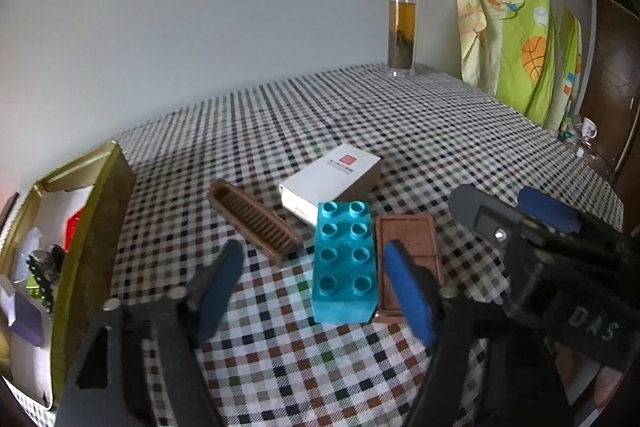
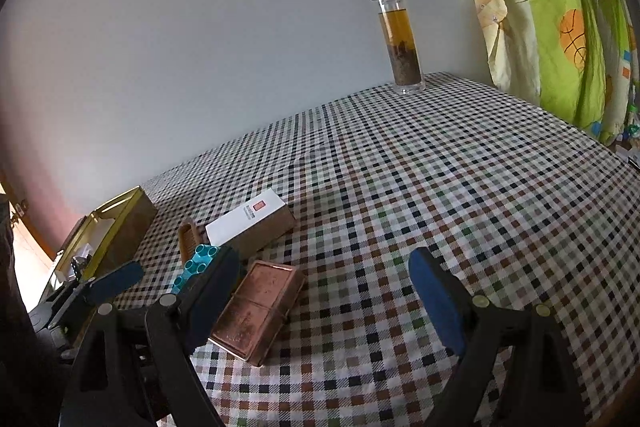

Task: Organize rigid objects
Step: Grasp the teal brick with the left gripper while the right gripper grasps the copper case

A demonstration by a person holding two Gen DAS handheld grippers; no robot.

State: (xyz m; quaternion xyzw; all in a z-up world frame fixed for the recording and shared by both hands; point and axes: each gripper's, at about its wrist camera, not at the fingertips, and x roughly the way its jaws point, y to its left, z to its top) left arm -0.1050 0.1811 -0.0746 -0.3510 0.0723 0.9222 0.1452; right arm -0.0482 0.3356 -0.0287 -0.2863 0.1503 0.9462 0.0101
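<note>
A teal studded building block lies on the checked tablecloth between a brown comb-like piece and a flat copper tin, with a white box behind. My left gripper is open, its fingers either side of the block's near end. My right gripper is open and empty; the copper tin lies beside its left finger. The right gripper also shows in the left wrist view.
An open gold tin box with several small items stands at the left edge of the table. A glass bottle of tea stands at the far edge by the wall. A green patterned cloth hangs at the right.
</note>
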